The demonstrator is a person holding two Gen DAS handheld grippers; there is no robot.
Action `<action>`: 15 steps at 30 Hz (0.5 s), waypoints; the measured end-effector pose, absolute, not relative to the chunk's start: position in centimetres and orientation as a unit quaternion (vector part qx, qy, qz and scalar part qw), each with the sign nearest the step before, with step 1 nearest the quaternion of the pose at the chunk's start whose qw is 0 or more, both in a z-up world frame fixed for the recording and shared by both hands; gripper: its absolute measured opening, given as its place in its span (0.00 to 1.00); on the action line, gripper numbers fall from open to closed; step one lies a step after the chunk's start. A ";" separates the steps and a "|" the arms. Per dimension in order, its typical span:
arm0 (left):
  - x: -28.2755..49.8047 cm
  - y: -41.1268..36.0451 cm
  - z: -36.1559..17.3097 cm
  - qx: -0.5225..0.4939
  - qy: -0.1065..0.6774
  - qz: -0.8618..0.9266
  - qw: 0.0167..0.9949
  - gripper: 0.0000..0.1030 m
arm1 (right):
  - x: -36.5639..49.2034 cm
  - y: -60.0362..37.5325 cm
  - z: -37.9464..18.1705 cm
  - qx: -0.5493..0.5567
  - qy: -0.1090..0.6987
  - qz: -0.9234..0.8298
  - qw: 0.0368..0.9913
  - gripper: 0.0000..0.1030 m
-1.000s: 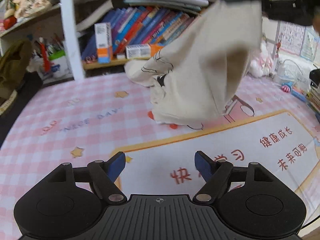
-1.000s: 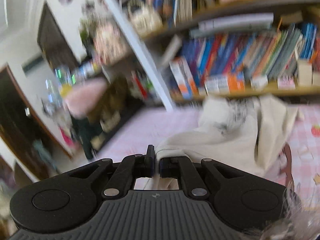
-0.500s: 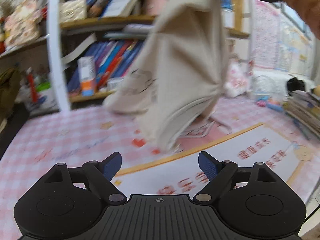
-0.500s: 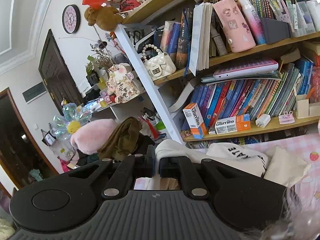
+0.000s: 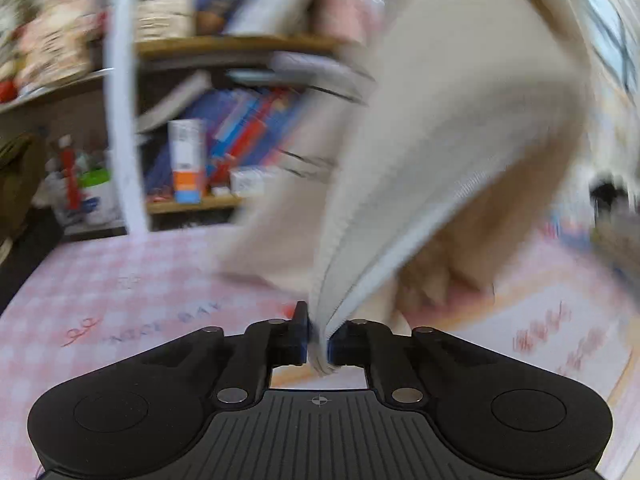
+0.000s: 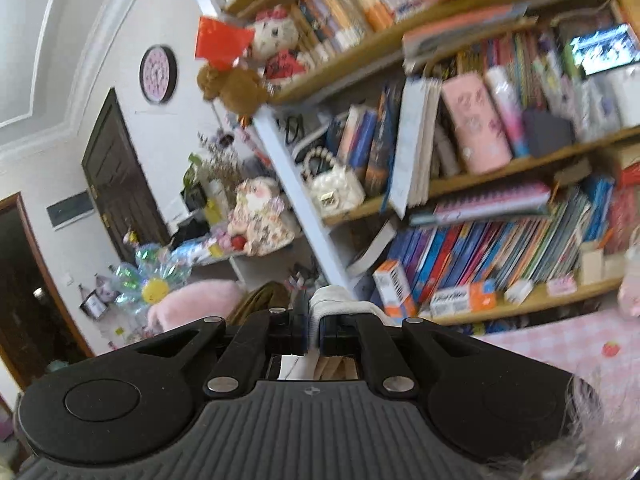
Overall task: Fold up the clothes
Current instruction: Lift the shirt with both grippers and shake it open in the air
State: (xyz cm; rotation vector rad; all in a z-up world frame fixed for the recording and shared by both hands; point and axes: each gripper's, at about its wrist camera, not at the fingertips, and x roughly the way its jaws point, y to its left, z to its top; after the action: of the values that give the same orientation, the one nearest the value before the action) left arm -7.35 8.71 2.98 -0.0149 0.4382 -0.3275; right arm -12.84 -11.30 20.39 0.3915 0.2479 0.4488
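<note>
Left gripper: the left gripper (image 5: 318,338) sits at bottom centre of its view, jaws clamped on the ribbed hem of the cream garment (image 5: 452,128).
Garment, left view: it rises from the jaws up and to the right, filling the upper right of the frame (heavily blurred), hanging above the pink checked tablecloth (image 5: 120,280).
Right gripper: the right gripper (image 6: 315,330) is at lower centre of its view, pinched tight on a white fold of the same garment (image 6: 334,304), which bunches just above the fingertips.
Background, left view: a bookshelf (image 5: 240,46) crosses the upper left, with a white post (image 5: 122,120) standing in front of it.
Background, right view: the bookshelf (image 6: 500,168) fills the right half; a round clock (image 6: 158,74) hangs at upper left above a dark door (image 6: 120,184).
</note>
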 end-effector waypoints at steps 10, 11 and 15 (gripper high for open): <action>-12.1 18.4 21.6 -0.128 -0.111 -0.054 0.984 0.03 | -21.8 -13.9 25.5 0.166 -0.038 0.263 0.950 0.04; -12.8 18.5 23.5 -0.122 -0.148 -0.057 0.980 0.03 | -22.8 -14.1 26.3 0.162 -0.065 0.272 0.946 0.04; -13.3 17.8 27.8 -0.110 -0.211 -0.088 0.967 0.04 | -25.8 -15.2 28.9 0.150 -0.164 0.294 0.929 0.04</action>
State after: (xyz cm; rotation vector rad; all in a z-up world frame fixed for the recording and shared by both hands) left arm -13.26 17.83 27.81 -0.2215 -0.4275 -0.1773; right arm -25.80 -15.21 28.90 0.3077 -0.3361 0.6030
